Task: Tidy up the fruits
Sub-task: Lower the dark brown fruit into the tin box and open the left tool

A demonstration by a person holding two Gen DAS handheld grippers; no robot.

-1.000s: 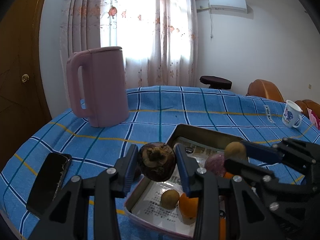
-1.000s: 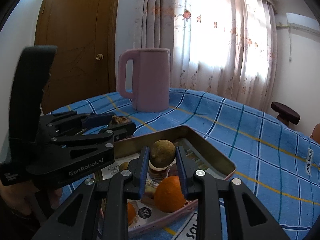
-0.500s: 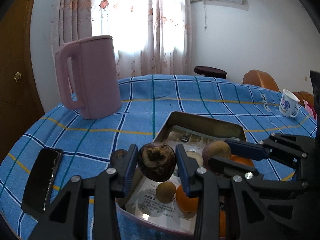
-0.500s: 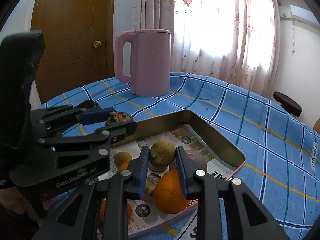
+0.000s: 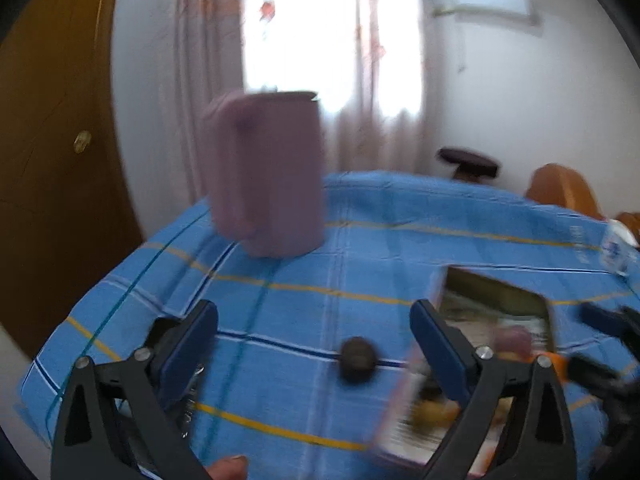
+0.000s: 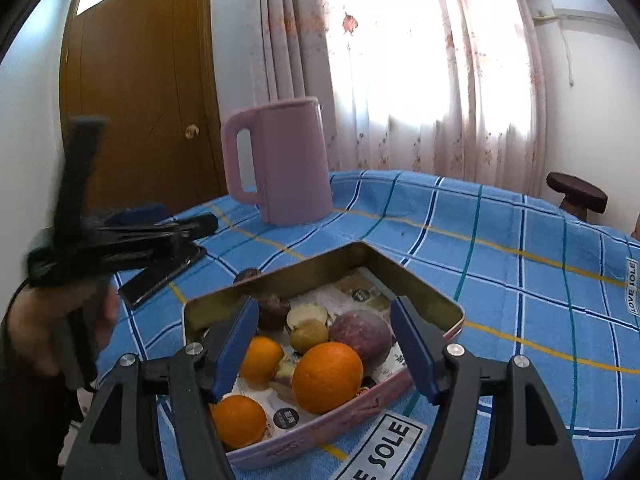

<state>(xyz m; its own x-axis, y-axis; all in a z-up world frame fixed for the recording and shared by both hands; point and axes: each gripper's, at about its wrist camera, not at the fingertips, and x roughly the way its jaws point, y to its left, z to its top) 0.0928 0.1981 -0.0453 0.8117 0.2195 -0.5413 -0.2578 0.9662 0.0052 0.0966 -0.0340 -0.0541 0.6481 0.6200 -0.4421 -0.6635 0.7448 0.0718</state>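
Note:
An open pink tin [image 6: 416,284] holds three oranges [image 6: 327,376], a purple fruit [image 6: 362,334], a small yellow-brown fruit [image 6: 309,331] and a dark fruit [image 6: 272,313]. My right gripper [image 6: 325,306] hovers over the tin's near side; its jaws are opening and nothing is between them. A second dark fruit [image 5: 357,360] lies on the blue cloth just left of the tin [image 5: 496,300]. My left gripper [image 5: 314,314] is over that cloth, also opening and holding nothing. The left wrist view is blurred. A hand holds the left gripper [image 6: 188,219] left of the tin.
A tall pink kettle [image 6: 286,164] stands on the checked tablecloth [image 6: 500,248] behind the tin. A black phone [image 6: 160,272] lies left of the tin under the left gripper. A white cup [image 5: 616,248] sits at the far right. A dark stool [image 6: 576,196] stands beyond the table.
Both grippers have let go: the left dropped its dark fruit and swung left off the tin; the right released the yellow-brown fruit, which now lies in the tin.

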